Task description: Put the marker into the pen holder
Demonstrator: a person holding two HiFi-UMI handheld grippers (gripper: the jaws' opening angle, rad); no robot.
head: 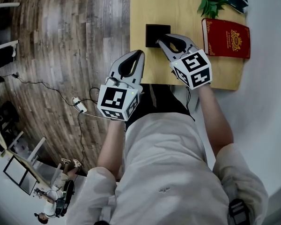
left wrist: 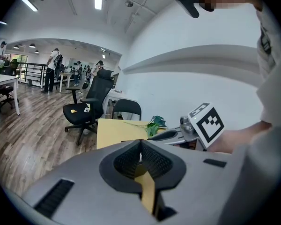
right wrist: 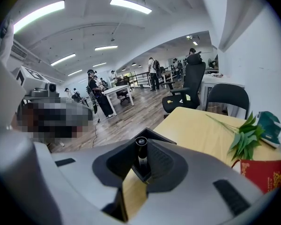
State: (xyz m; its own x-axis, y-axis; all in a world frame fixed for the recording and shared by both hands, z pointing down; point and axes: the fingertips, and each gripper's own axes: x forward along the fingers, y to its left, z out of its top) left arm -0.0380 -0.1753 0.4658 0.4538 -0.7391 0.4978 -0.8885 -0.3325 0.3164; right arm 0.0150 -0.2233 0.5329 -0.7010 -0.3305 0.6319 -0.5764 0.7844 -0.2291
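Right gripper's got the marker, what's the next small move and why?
Probably lower the right gripper straight down a little: its jaws hold the black marker upright over the open square black pen holder, so it isn't dropped in yet.

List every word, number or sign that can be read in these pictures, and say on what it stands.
No text here is readable.
Red book: a gold emblem on its cover; any lettering is too small to read.
Left cube and right cube: black-and-white square patterns only, no letters.
Nothing else shows print.
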